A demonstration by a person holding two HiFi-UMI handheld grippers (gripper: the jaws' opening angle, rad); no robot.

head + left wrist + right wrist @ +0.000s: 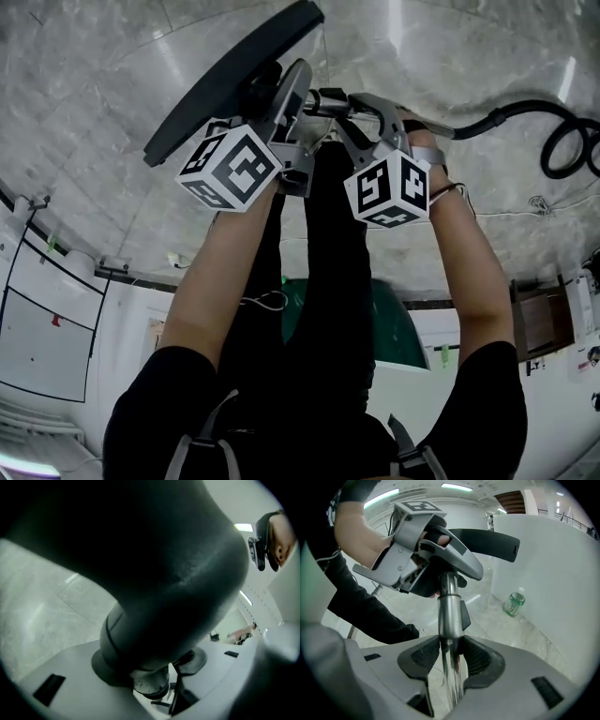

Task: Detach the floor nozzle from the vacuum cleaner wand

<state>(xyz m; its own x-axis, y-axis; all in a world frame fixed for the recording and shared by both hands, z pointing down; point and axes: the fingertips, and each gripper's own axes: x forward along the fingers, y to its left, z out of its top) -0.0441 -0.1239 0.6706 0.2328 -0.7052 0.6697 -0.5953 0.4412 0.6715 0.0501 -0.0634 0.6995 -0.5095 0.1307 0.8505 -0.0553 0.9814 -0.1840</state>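
Right tongs (450,656) were clenched on the chrome wand (449,606), which ran straight ahead from them up to the floor nozzle (487,538). Left tongs (150,665) stood released and wide, with the nozzle's dark neck (154,597) between them, one pad clear of it.

The left forearm (220,272) and right forearm (469,281) reach forward side by side, bare below short black sleeves. The left gripper (150,663) has its jaws spread wide. The nozzle neck (154,597) sits between them, with a gap showing at the right pad. The right gripper (450,656), just beside the left one, clamps both pads on the wand (449,616), which runs straight out ahead of its jaws.
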